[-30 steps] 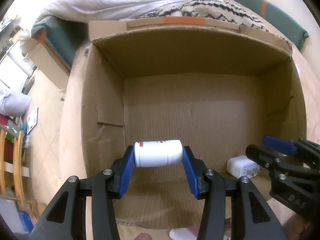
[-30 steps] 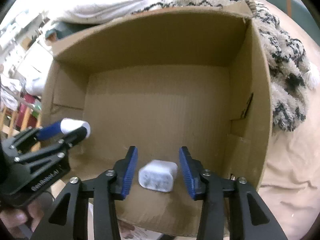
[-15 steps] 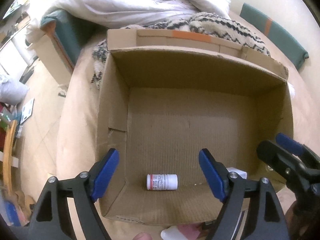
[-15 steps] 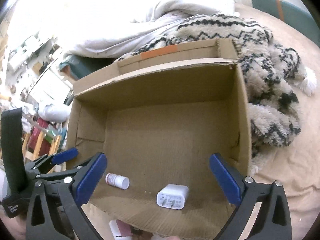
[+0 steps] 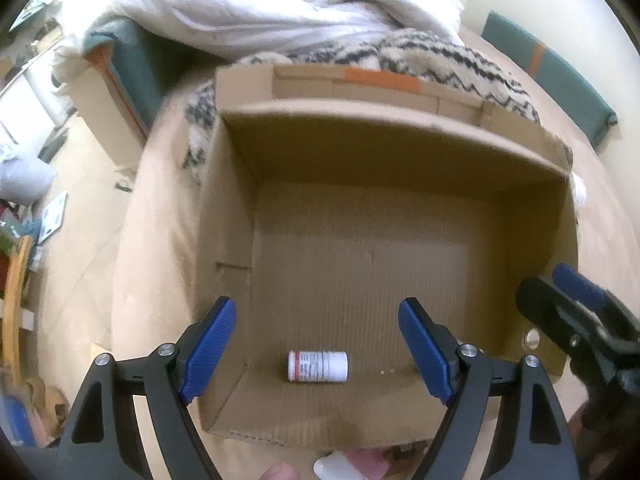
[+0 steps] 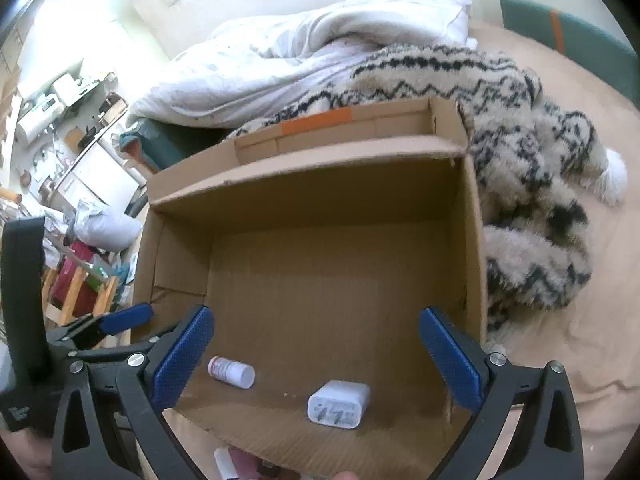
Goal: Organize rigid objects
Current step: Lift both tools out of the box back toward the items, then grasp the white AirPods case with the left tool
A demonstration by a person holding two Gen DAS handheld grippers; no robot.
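Now, left gripper (image 5: pixel 316 350) fingers (image 5: pixel 210 346) spread wide, released, just opened, nothing gripped; white pill bottle (image 5: pixel 317 365) lying on its side on the box floor beneath the gap. Right gripper (image 6: pixel 316 360) fingers (image 6: pixel 450 362) likewise spread and released, just opened; white charger block (image 6: pixel 339 404) flat on the floor below, apart from the bottle, both near the front wall. Around them, open cardboard box (image 5: pixel 400 152), orange tape on its far flap. Outward, tan bed sheet (image 6: pixel 580 340) underneath, zigzag fuzzy blanket (image 6: pixel 520 160) against the box, white duvet (image 5: pixel 260 8) behind, cluttered room off left.
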